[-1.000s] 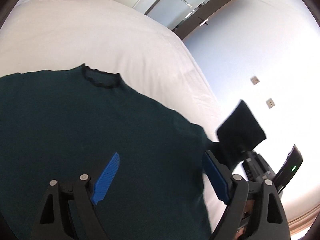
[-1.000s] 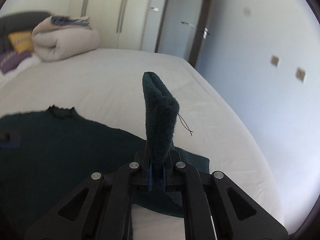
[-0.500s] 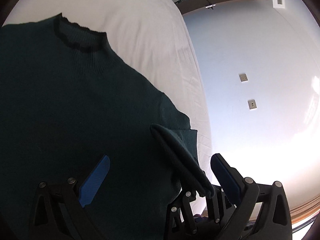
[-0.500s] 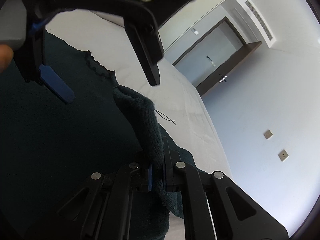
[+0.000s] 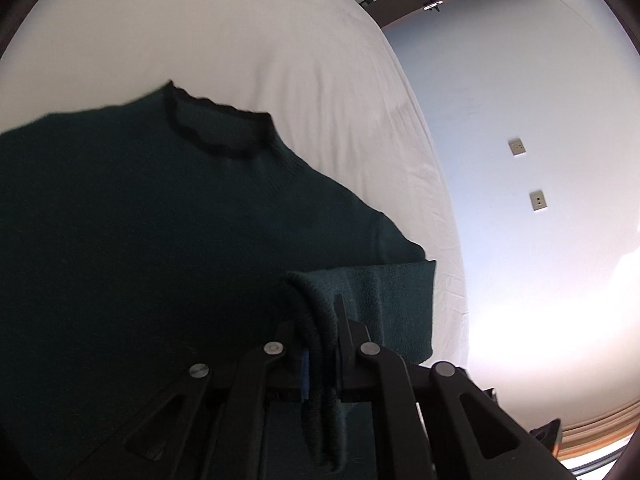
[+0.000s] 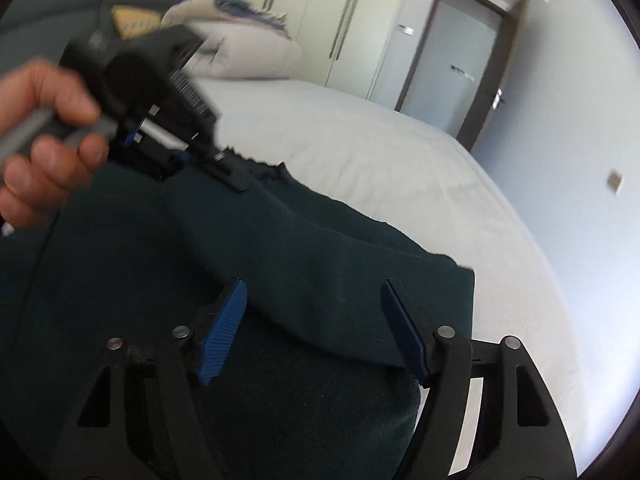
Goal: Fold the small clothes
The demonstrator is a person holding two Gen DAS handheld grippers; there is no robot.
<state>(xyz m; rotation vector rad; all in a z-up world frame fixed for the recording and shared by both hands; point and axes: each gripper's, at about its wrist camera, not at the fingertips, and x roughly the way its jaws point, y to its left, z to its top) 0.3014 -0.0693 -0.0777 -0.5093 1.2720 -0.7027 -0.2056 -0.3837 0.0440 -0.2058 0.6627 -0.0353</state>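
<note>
A dark green knit sweater (image 5: 160, 248) was spread on the white bed (image 5: 280, 60), its soft, limp sleeve cuff (image 5: 316, 316) pinched by the left gripper (image 5: 320, 344), best held at the thicker ribbed edge, while the right gripper (image 6: 316, 320) was spread over it

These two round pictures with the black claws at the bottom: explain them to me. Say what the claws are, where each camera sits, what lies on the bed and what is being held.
The claws are hand-held grippers, one in each of a person's hands, not a robot. Each carries a wide-angle camera looking forward along its two fingers, hence the round, bent view.

The left camera shows the left gripper shut on the folded-over sleeve of a dark green sweater. The sweater lies on a white bed, collar away from the camera.

The right camera shows the right gripper with its blue-padded fingers apart, holding nothing, above the sweater. At upper left, blurred, is the person's left hand holding the other gripper.
</note>
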